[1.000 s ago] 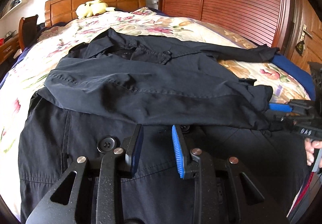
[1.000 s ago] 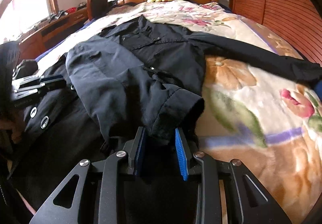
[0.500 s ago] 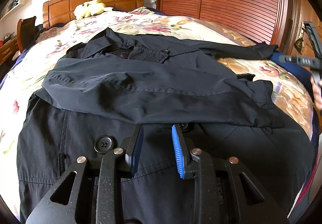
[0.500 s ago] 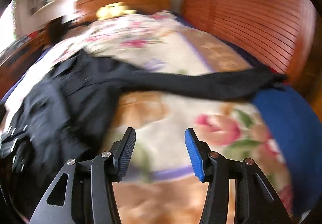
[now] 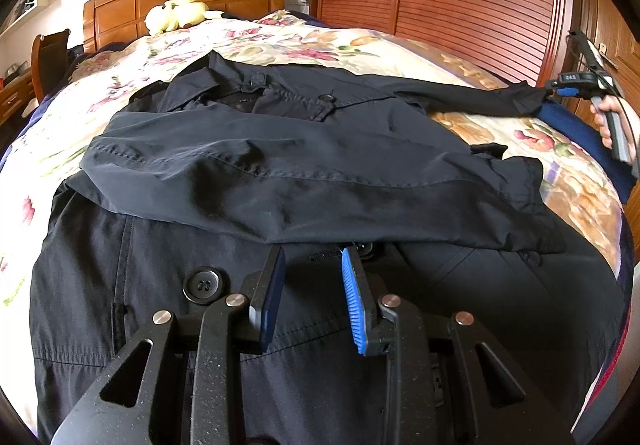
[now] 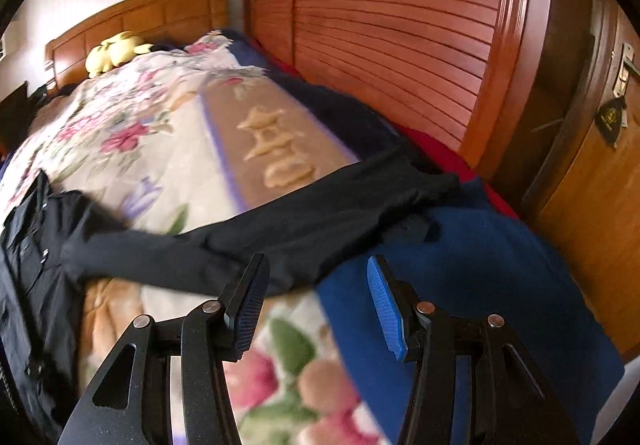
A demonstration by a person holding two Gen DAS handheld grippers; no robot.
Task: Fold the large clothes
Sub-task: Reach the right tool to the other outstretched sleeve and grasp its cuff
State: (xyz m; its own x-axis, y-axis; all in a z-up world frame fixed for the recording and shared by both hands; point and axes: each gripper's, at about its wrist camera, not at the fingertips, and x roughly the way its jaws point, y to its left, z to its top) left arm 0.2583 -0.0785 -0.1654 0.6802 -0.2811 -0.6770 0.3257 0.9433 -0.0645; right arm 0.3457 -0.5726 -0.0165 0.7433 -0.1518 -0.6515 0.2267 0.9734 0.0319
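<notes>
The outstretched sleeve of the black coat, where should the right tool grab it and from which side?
Grip the outstretched sleeve at its cuff end, which lies flat near the bed's edge over the blue blanket. Come in from that open edge, on the wardrobe side, with the right tool, whose pads are apart and empty. From there the cuff could probably be carried back across the coat body.

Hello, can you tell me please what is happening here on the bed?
A person is folding a large black coat spread on a floral bedspread. One sleeve already lies folded across the body. The right tool, its jaws open and empty, is over the other sleeve, which stretches out toward the bed's edge near the wardrobe. The left tool hovers over the coat's lower front, holding nothing.
</notes>
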